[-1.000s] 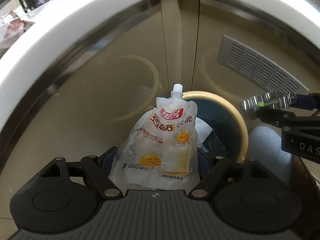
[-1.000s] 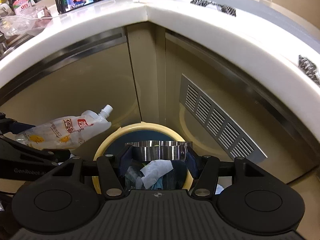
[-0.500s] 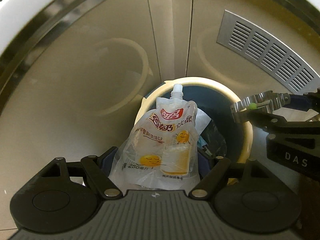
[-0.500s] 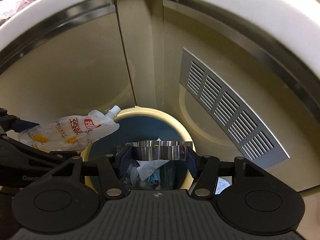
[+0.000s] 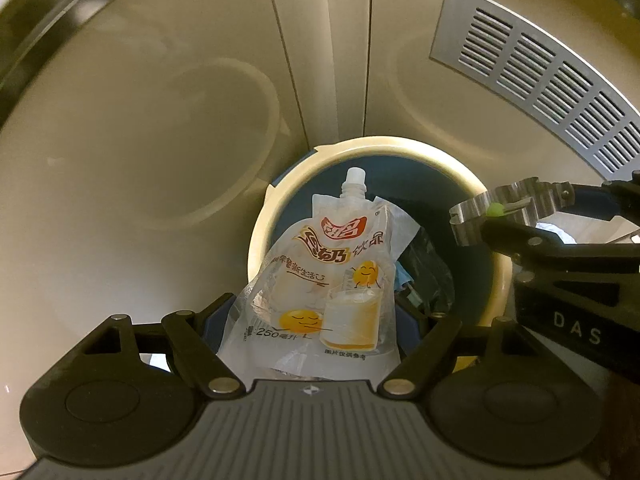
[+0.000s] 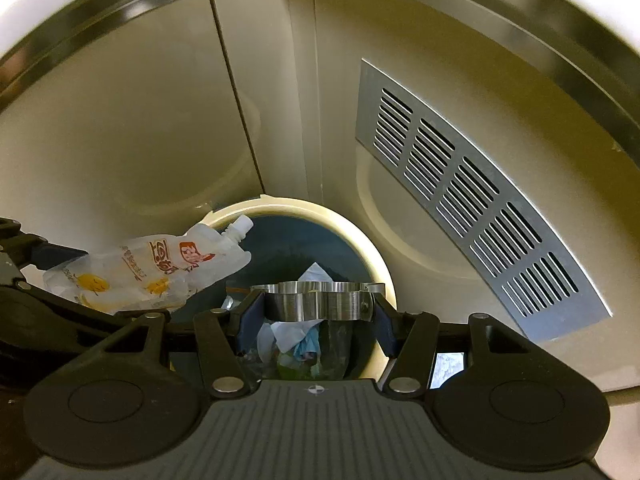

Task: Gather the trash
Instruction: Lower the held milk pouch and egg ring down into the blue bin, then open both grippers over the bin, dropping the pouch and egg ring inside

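The left gripper (image 5: 316,320) clamps the lower edge of a clear plastic spouted drink pouch (image 5: 328,280), printed with red and orange Chinese characters, smiling yellow faces, a glass of milk and "250". The pouch hangs spout-forward over the left rim of a round bin (image 5: 400,148) with a cream rim and blue inside, which holds crumpled paper and plastic. The right gripper (image 6: 318,306), marked "DAS", pinches a shiny scalloped metal ring (image 6: 320,300) above the bin's opening. Behind stand beige cabinet panels (image 6: 120,140), a slotted metal vent grille (image 6: 480,200), and a white countertop edge (image 6: 60,4).
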The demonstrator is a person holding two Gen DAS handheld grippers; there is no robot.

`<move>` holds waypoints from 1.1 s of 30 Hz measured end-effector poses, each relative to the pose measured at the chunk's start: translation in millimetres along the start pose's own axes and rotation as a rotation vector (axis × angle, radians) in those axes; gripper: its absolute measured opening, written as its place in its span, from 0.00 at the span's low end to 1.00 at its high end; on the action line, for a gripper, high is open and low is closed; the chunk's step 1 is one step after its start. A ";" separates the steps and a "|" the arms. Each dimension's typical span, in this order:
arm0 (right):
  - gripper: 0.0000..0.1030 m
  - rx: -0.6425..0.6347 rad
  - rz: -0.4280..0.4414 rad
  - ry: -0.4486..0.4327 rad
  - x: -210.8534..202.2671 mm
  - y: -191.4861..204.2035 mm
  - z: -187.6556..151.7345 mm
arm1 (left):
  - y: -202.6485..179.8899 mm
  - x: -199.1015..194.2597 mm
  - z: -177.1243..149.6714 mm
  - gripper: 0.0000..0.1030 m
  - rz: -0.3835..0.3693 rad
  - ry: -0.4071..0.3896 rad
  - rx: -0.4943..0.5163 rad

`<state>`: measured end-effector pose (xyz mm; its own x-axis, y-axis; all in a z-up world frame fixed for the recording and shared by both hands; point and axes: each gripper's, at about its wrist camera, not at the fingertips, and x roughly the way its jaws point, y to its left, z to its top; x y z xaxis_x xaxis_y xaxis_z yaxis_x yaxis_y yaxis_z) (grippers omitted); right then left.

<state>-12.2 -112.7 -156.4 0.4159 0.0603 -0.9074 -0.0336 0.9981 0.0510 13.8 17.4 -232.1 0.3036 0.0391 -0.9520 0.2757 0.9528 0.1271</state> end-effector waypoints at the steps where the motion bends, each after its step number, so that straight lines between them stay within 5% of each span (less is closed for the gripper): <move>1: 0.58 0.001 0.000 0.004 1.5 -0.2 0.5 | 0.7 -0.8 -0.2 0.81 -0.001 0.006 0.001; 33: 0.58 -0.002 -0.043 0.148 72.7 -7.2 2.3 | -1.5 85.1 21.7 0.82 0.008 0.230 -0.021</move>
<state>20.4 -115.4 -221.8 0.2785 0.0155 -0.9603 -0.0205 0.9997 0.0102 59.0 12.8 -307.3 0.0889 0.1116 -0.9898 0.2543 0.9582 0.1309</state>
